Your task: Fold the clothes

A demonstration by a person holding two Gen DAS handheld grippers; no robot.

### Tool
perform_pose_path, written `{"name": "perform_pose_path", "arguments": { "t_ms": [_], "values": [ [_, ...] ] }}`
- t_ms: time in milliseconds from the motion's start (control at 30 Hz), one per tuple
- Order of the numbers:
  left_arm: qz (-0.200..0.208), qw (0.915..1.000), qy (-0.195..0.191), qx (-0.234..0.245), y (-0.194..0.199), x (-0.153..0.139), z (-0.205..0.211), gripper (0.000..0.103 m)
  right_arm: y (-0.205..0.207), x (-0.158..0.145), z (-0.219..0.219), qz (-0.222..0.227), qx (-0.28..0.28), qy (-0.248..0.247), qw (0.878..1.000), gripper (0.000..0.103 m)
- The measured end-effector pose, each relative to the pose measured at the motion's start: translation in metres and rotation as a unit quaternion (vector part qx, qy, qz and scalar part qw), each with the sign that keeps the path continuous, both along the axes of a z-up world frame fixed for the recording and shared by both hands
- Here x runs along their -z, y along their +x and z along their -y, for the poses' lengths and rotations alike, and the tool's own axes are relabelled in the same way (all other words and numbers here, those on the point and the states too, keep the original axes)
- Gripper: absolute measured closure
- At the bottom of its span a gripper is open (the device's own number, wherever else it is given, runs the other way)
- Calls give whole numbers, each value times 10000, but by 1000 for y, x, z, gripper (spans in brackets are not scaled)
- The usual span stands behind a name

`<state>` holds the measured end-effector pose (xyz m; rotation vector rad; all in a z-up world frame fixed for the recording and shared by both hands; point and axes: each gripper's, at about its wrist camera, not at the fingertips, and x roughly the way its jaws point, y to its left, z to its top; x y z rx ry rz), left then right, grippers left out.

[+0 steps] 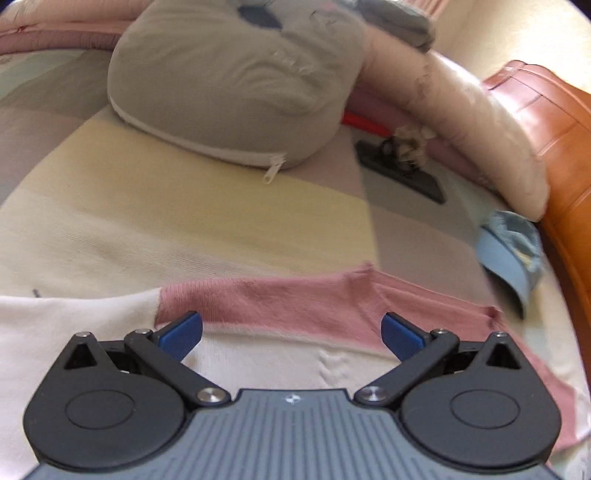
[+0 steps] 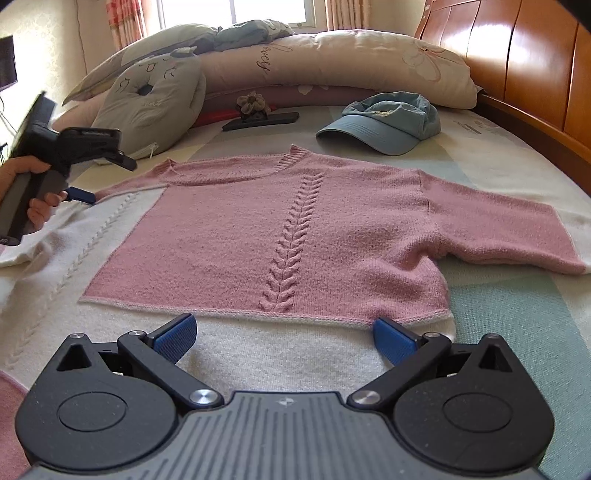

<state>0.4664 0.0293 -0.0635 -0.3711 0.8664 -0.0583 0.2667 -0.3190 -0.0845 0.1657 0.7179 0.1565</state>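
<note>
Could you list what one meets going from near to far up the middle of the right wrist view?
Right gripper → white hem band of the sweater → pink sweater body with its cable braid → ribbed neckline → dark flat object with a fabric flower → long cream pillow → window.

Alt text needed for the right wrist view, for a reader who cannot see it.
A pink and white knit sweater lies flat on a bed, front up, one sleeve spread out; the open right gripper hovers at its white hem. At the far shoulder a hand holds the left gripper. Beyond lie a blue cap, a black phone and pillows.
</note>
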Motion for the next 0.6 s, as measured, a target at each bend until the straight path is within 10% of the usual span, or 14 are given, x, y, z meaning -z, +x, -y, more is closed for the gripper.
{"name": "perform_pose_path", "arguments": {
  "t_ms": [300,600],
  "values": [
    [-192,9953,-579,746,-94,-11,13,1,-3,-6,13,-6,-28,701,9975,0],
    [-502,9956,-176,772,-185,15,16,1,-5,-6,10,-64,-144,960,9953,0]
  ]
}}
